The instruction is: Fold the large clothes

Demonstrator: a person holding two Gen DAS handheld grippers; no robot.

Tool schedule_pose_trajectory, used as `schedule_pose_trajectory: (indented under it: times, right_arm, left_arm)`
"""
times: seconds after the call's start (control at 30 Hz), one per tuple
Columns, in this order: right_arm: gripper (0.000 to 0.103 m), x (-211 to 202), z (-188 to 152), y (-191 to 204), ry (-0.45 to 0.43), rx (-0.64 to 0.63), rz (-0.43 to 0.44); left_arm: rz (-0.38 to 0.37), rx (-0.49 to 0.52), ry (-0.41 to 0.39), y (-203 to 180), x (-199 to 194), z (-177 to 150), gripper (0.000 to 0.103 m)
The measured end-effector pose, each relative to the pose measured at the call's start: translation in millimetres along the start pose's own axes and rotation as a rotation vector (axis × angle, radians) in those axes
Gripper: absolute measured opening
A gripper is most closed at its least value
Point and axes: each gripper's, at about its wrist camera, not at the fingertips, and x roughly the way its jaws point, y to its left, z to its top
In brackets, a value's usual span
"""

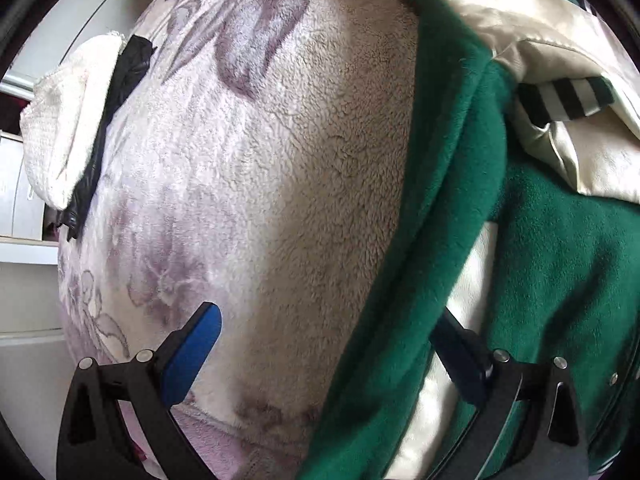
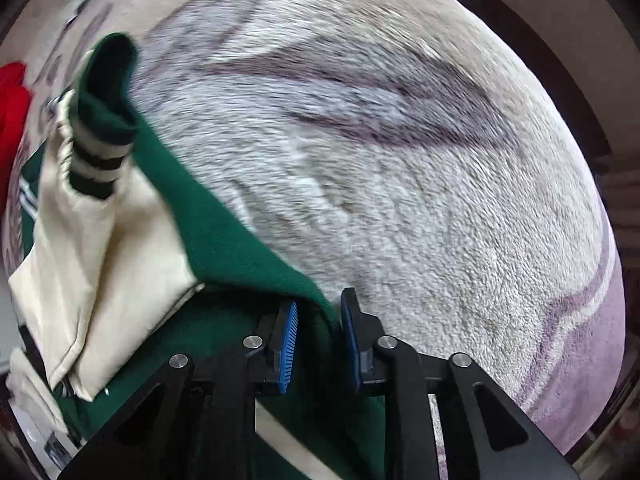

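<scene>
A green jacket [image 1: 452, 216] with cream sleeves [image 1: 536, 28] and striped cuffs [image 1: 564, 98] lies on a fleece floral blanket [image 1: 256, 160]. My left gripper [image 1: 332, 328] is open wide, straddling the jacket's green edge; its right finger [image 1: 460, 356] rests against the fabric. In the right wrist view the jacket [image 2: 224, 240] lies at the left with a cream sleeve [image 2: 100, 248] and striped cuff [image 2: 100, 160] folded over it. My right gripper [image 2: 318, 316] is nearly closed, with the green edge of the jacket between its blue pads [image 2: 289, 344].
The blanket [image 2: 400, 184] covers the bed. A white knitted garment [image 1: 68, 128] and a black one [image 1: 116, 120] lie at its far left edge, beside white furniture [image 1: 28, 280]. A red cloth [image 2: 12, 108] lies at the left.
</scene>
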Motion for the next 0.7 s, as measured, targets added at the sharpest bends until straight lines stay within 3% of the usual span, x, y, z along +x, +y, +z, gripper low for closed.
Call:
schedule_pose_trajectory:
  times: [0.07, 0.1, 0.17, 0.23, 0.3, 0.37, 0.47, 0.5, 0.57, 0.6, 0.67, 0.7]
  right_arm:
    - [0.051, -8.4, -4.9, 19.6, -0.034, -0.13, -0.003]
    - [0.051, -6.8, -5.6, 21.5, -0.066, -0.164, -0.05]
    - [0.057, 17.4, 3.7, -0.8, -0.029, -0.089, -0.186]
    - [0.058, 33.1, 12.8, -28.6, 0.04, 0.104, -0.082]
    - [0.058, 20.8, 12.0, -11.9, 0.029, 0.049, -0.154]
    - [0.058, 1.6, 0.4, 2.7, -0.019, 0.018, -0.156]
    - [0.06, -23.3, -19.1, 30.2, -0.055, 0.026, -0.017]
    - [0.06, -27.1, -25.4, 41.5, -0.041, 0.047, 0.089]
    - [0.06, -14.9, -33.8, 63.0, 0.07, 0.097, 0.389]
    - [0.06, -3.6, -38.6, 78.8, 0.131, 0.122, 0.495]
    - [0.06, 24.9, -45.0, 112.7, 0.221, 0.127, 0.627]
    - [0.06, 39.5, -44.3, 127.9, 0.25, 0.118, 0.63]
  left_arm:
    - [0.009, -0.005, -0.015, 1.6, -7.4, 0.8, 0.103]
    - [0.012, -0.013, -0.02, 1.9, -12.9, 2.4, 0.103]
    - [-0.025, -0.045, -0.038, 1.0, -29.2, 8.0, 0.103]
    - [-0.131, -0.103, -0.057, -3.6, -52.0, 16.9, 0.103]
    - [-0.204, -0.124, -0.066, -17.6, -62.6, 26.2, 0.103]
    - [-0.201, -0.131, -0.1, -43.8, -63.2, 39.5, 0.103]
    - [-0.204, -0.188, -0.115, -67.1, -49.0, 62.3, 0.103]
    - [-0.184, -0.208, -0.12, -72.0, -42.6, 70.6, 0.103]
    - [-0.158, -0.228, -0.135, -76.2, -37.7, 80.4, 0.103]
    - [-0.134, -0.23, -0.145, -76.2, -34.3, 84.7, 0.103]
    - [-0.113, -0.23, -0.143, -73.4, -28.0, 86.8, 0.103]
    - [-0.102, -0.236, -0.137, -70.7, -24.0, 87.8, 0.103]
